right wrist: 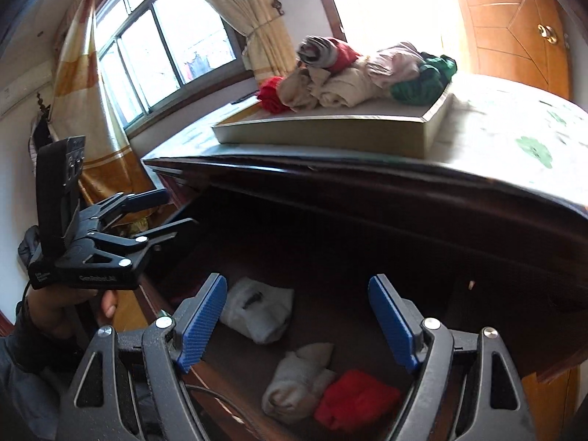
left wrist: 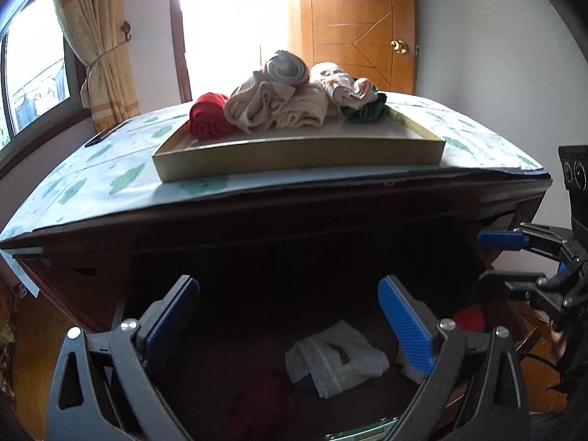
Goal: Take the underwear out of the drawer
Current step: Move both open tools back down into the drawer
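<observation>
Both my claws are hanging over the open drawer (right wrist: 330,257), angled down into it, nothing gripped.

Left gripper (left wrist: 290,316): jaws standing wide apart, blue pads empty. Between them, on the drawer floor, I'm seeing a grey-white folded underwear piece (left wrist: 336,358) with a small dark logo on it. A dark red bundle (left wrist: 264,397) is lying just left of it, deep in shadow, hard to make out. A bright red bit (left wrist: 468,318) is showing past my right finger.

Right gripper (right wrist: 296,325): jaws also spread wide, nothing between the pads. Below it in the drawer: a white folded piece (right wrist: 259,310) nearer the left finger, a cream rolled piece (right wrist: 297,382) lower down, and a red folded piece (right wrist: 354,400) touching the cream one on its right.

My hand (right wrist: 66,305) is gripping the left gripper's handle at the left edge of the right wrist view, dark sleeve below it.

On top of the dresser (left wrist: 257,228), over a white cloth with green prints (left wrist: 121,180), a shallow gold-rimmed tray (left wrist: 294,154) is holding a pile of rolled underwear (left wrist: 279,103): red, cream, grey, pinkish, green.

Behind it: a curtained window (right wrist: 158,51) and a wooden door (left wrist: 364,25).
</observation>
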`<state>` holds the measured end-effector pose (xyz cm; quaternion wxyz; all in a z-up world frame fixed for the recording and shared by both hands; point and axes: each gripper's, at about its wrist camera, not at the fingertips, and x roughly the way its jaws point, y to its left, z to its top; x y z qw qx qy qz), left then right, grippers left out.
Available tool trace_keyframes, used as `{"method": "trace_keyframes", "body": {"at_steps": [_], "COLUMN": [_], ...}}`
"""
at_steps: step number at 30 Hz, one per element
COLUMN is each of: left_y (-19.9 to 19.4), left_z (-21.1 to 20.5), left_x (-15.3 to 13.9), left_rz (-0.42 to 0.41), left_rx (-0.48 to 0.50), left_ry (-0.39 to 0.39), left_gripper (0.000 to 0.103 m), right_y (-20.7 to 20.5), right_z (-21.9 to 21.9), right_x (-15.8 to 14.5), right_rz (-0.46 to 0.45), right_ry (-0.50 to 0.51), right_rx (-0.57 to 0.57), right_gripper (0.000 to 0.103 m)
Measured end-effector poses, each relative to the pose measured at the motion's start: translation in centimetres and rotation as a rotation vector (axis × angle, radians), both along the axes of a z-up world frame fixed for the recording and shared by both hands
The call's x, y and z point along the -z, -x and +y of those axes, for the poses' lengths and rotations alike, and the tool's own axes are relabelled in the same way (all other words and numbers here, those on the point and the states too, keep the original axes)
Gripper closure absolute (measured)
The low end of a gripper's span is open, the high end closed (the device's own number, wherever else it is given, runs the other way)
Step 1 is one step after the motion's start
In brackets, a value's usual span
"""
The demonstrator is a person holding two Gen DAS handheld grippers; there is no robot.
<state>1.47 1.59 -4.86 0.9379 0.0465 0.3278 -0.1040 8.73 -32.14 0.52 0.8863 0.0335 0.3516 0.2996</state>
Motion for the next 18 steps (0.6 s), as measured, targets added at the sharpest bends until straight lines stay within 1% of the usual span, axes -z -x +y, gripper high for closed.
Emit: {"method": "trace_keyframes", "body": {"at_steps": [4, 11, 16, 18], "left_y": [0.4, 0.7, 0.9, 0.9], "left_z": [0.3, 0.7, 1.1, 1.4], "left_x": [0.8, 2.0, 2.4, 2.5], "left_rz": [0.012, 0.043, 0.051, 0.055], "left_rx": [-0.007, -0.003, -0.007, -0.015], "left_ry": [-0.015, -0.026, -0.024, -0.021], "left_gripper": [0.003, 0.003, 0.003, 0.003], "right_y": [0.1, 0.3, 0.1, -0.1], "right_z": [-0.9, -1.7, -1.3, -0.9], "right_x": [1.0, 1.8, 2.2, 2.2], "right_rz": [0.001, 0.022, 0.031, 0.031], "right_ry": [0.072, 0.200, 0.310, 0.371], "right_rx": [0.017, -0.046, -0.102, -0.121], "right_gripper": [0.022, 0.022, 0.022, 0.022]}}
